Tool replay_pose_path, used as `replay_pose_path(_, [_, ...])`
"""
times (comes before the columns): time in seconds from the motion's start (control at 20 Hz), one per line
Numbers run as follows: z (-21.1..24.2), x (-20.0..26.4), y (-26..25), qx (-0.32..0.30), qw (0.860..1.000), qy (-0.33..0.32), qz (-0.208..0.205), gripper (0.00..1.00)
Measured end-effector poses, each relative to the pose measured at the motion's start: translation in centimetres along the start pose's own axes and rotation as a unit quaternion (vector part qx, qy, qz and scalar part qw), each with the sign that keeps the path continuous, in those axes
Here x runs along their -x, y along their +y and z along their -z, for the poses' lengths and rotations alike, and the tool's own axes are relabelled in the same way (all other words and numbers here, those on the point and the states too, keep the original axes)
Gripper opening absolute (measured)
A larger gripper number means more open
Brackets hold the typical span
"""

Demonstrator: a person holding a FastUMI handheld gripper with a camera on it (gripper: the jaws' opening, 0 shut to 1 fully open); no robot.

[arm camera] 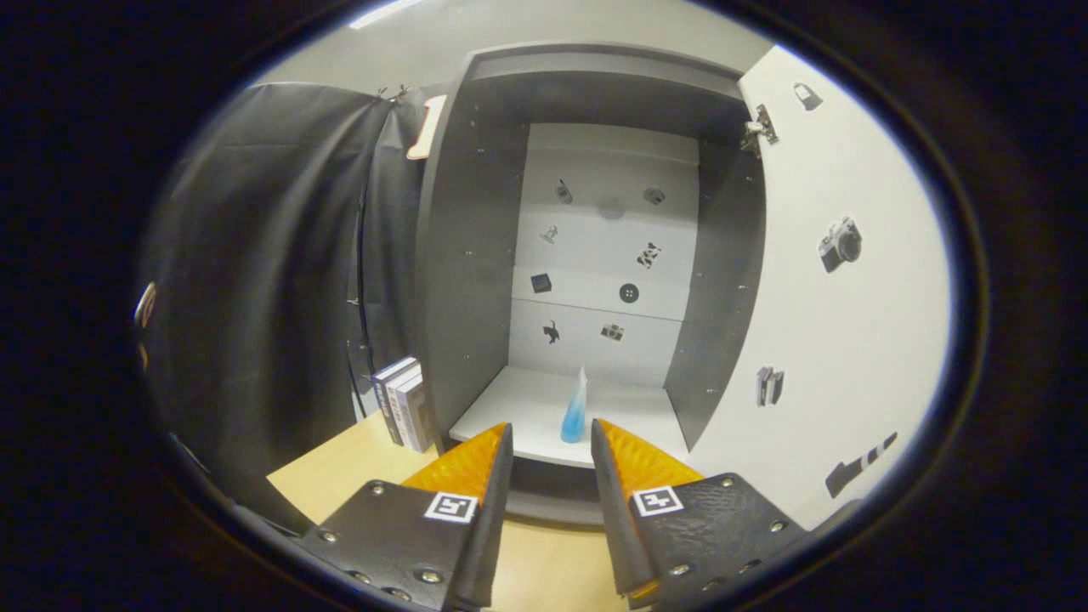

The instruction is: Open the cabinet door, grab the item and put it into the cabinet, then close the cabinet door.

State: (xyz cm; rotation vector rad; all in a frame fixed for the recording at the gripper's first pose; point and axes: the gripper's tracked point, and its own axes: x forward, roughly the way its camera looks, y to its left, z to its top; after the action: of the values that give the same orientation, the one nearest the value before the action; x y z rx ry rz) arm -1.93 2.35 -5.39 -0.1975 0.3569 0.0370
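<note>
The cabinet [463, 255] stands ahead with its white door [850, 340] swung wide to the right. A small blue and white cone-shaped item [575, 410] stands upright on the cabinet's white bottom shelf [518, 412], near its front edge. My gripper [552, 438] is open, its fingers in front of the shelf edge with a gap between them. The item sits just beyond the fingertips, in line with the gap, and neither finger touches it.
A few upright books [404, 404] stand against the cabinet's left side on the wooden tabletop [357, 472]. Black cloth [272, 280] hangs at the left. Small picture stickers dot the cabinet's back panel and the door's inner face.
</note>
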Motion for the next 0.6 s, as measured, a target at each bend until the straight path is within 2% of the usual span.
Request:
replay_pose_path(0.3, [2.2, 4.0, 0.7, -0.013, 1.000, 0.008, 0.016, 0.51])
replay_pose_path(0.6, [4.4, 9.4, -1.4, -0.039, 0.996, 0.013, 0.085, 0.51])
